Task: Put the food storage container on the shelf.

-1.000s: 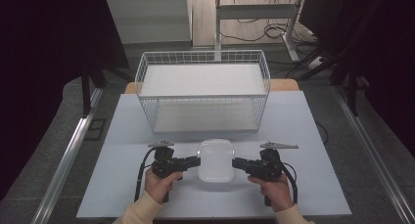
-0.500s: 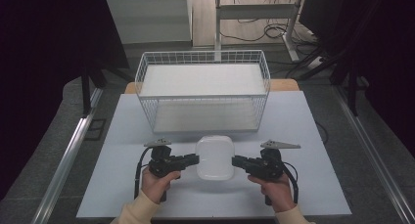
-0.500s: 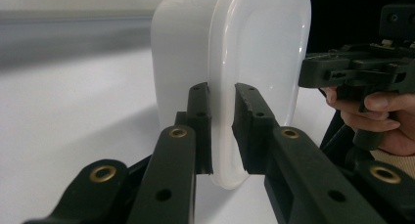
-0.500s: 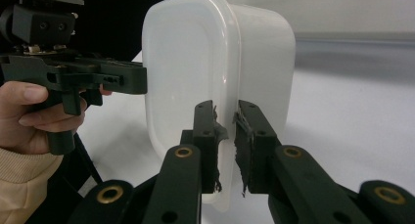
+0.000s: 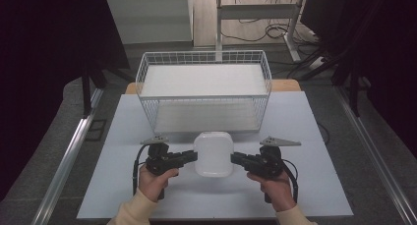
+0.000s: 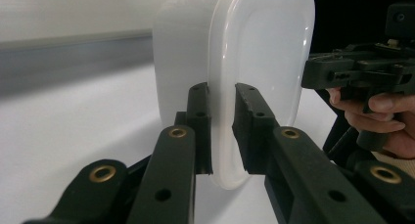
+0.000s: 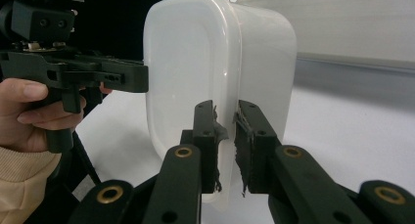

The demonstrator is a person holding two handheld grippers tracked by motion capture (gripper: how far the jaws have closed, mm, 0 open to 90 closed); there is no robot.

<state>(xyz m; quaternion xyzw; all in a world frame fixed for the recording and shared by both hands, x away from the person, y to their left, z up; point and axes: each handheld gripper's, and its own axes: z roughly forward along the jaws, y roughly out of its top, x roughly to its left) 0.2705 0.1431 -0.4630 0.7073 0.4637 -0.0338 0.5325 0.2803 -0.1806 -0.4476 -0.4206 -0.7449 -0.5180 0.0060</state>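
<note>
Lab test bench: white table (image 5: 314, 185), dark curtains (image 5: 49, 63) on both sides, far desk frame (image 5: 219, 18), floor cables (image 5: 255, 31).

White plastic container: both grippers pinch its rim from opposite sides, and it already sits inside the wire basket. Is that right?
Not quite. Both grippers do pinch the white plastic container by its rim, left gripper and right gripper, but the high view shows it in front of the wire basket, not inside.

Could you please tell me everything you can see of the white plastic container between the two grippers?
The container is a translucent white plastic box with rounded corners and a protruding rim. It sits near the table's front edge, before the wire basket. The left gripper and right gripper each pinch its rim from opposite sides. Whether it rests on the table or is lifted is unclear.
</note>
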